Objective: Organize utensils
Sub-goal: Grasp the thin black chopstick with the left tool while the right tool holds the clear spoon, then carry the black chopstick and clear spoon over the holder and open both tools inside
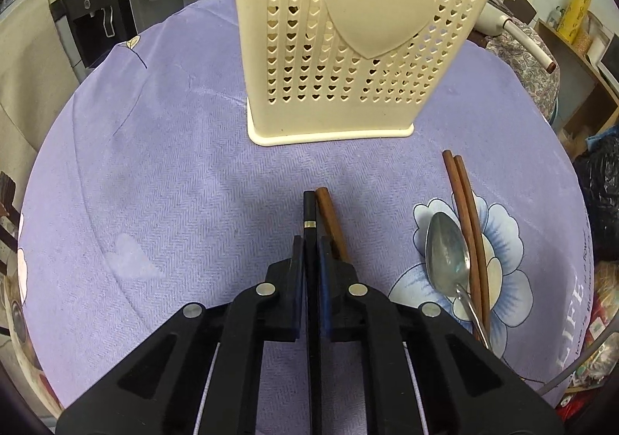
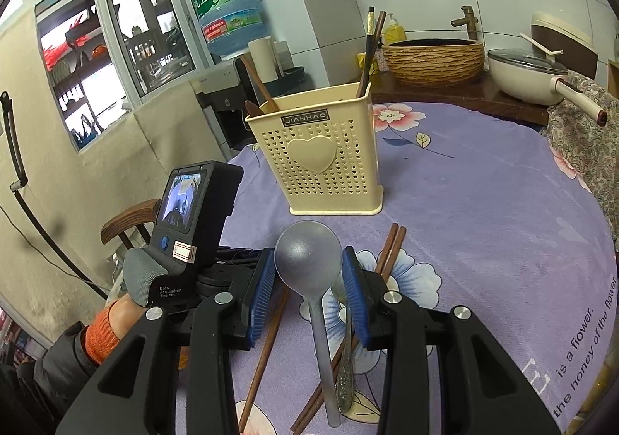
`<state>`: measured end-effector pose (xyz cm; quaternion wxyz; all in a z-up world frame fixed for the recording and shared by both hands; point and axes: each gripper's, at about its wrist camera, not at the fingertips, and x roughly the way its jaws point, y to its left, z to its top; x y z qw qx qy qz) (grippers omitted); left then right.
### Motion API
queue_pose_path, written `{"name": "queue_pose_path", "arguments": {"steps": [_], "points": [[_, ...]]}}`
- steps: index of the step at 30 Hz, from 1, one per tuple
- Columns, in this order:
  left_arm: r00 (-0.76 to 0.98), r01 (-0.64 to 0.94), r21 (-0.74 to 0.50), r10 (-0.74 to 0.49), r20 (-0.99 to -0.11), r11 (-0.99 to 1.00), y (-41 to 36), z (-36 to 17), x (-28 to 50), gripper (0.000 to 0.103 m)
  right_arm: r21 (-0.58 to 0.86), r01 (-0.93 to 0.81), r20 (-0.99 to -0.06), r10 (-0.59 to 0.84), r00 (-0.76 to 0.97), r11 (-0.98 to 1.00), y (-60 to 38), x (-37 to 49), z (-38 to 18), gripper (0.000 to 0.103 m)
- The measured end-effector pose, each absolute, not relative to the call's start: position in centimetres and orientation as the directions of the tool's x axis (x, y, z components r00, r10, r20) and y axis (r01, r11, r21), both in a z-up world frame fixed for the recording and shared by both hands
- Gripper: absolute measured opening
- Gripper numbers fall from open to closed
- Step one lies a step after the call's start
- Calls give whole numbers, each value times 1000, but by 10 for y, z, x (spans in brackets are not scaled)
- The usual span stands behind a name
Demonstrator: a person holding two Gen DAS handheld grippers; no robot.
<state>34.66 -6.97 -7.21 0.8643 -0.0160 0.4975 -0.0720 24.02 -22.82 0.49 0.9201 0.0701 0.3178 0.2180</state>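
My left gripper (image 1: 310, 241) is shut on a black chopstick (image 1: 309, 210) with a gold band, low over the purple tablecloth (image 1: 154, 183). A brown chopstick (image 1: 329, 214) lies just right of it. The cream heart-pattern utensil holder (image 1: 348, 48) stands straight ahead. A pair of brown chopsticks (image 1: 462, 202) and a metal spoon (image 1: 445, 253) lie to the right. My right gripper (image 2: 307, 251) is shut on the bowl of a grey plastic spoon (image 2: 323, 338), handle toward the camera, above the table. The holder (image 2: 321, 148) has chopsticks and wooden utensils standing in it.
The left tool's camera housing (image 2: 193, 210) and a gloved hand (image 2: 143, 276) sit left of my right gripper. A wooden chair (image 2: 127, 222) is beyond the table's left edge. A lidded pan (image 2: 534, 75) and a woven basin (image 2: 433, 59) stand on the counter behind.
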Motion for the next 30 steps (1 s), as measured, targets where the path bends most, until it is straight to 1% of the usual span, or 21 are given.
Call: {"name": "queue_pose_path", "arguments": {"steps": [3, 9, 16, 20, 27, 30], "points": [[502, 101, -131, -165, -849, 986, -66, -68, 343, 7, 272, -357, -547, 449, 706, 894, -230, 239, 5, 35], [570, 115, -197, -227, -790, 974, -55, -32, 319, 7, 284, -355, -528, 454, 717, 891, -234, 235, 8, 35], [704, 146, -252, -280, -653, 957, -31, 34, 265, 7, 294, -375, -476, 475, 740, 879, -236, 224, 18, 35], [750, 159, -261, -288, -595, 952, -21, 59, 242, 7, 300, -398, -443, 496, 747, 867, -234, 219, 23, 35], [766, 156, -264, -285, -577, 952, -15, 74, 236, 7, 292, -409, -435, 501, 748, 865, -225, 216, 27, 35], [774, 166, -260, -289, -564, 951, -12, 80, 236, 7, 315, -413, -433, 517, 738, 854, -226, 219, 28, 35]]}}
